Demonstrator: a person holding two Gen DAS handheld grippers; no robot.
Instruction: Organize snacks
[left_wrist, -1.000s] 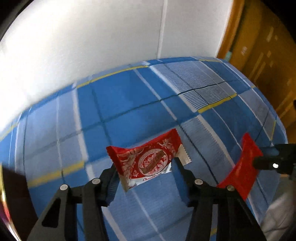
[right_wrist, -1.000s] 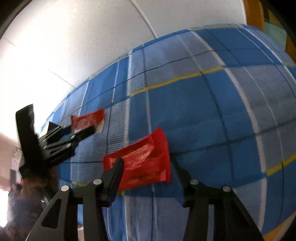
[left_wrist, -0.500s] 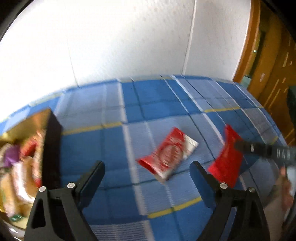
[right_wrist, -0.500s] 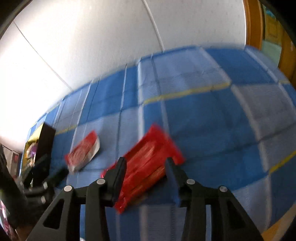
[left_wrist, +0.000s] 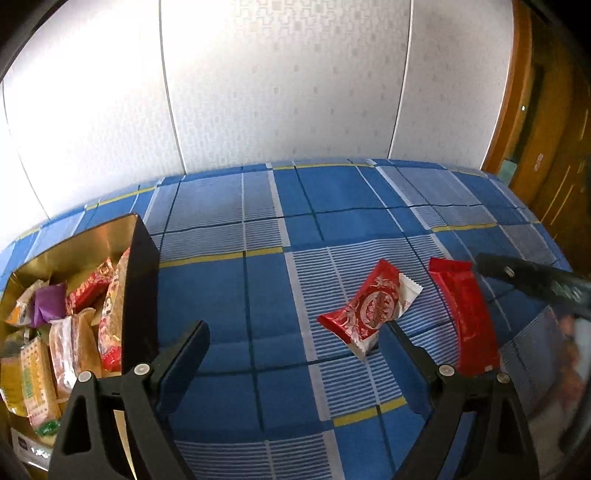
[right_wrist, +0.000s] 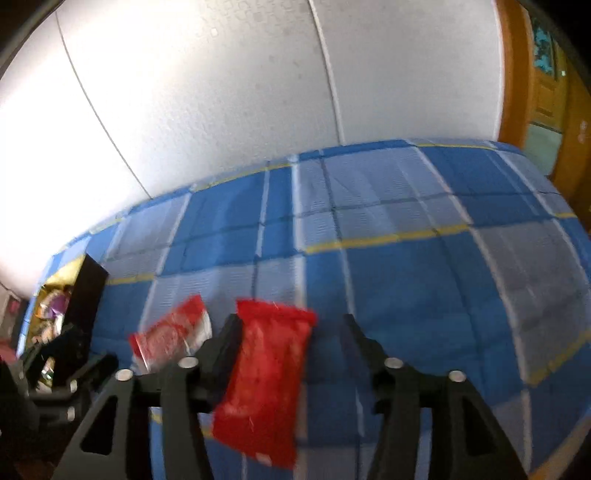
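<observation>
While both tongs hang over the checked cloth, two snacks lie loose outside the box.
Left gripper (left_wrist: 293, 345): spread wide, empty, just opened, hovering beside the patterned red-and-white packet (left_wrist: 367, 310).
Right gripper (right_wrist: 291, 332): jaws just parting, plain red packet (right_wrist: 266, 380) between them; whether the pads press it cannot be told.
Snack box (left_wrist: 138, 280): far left, open and crowded, the likely destination.
Blue cloth (left_wrist: 332, 225): sorting surface.
Writing: none legible.

Two red snack packets (left_wrist: 373, 308) on cloth
</observation>
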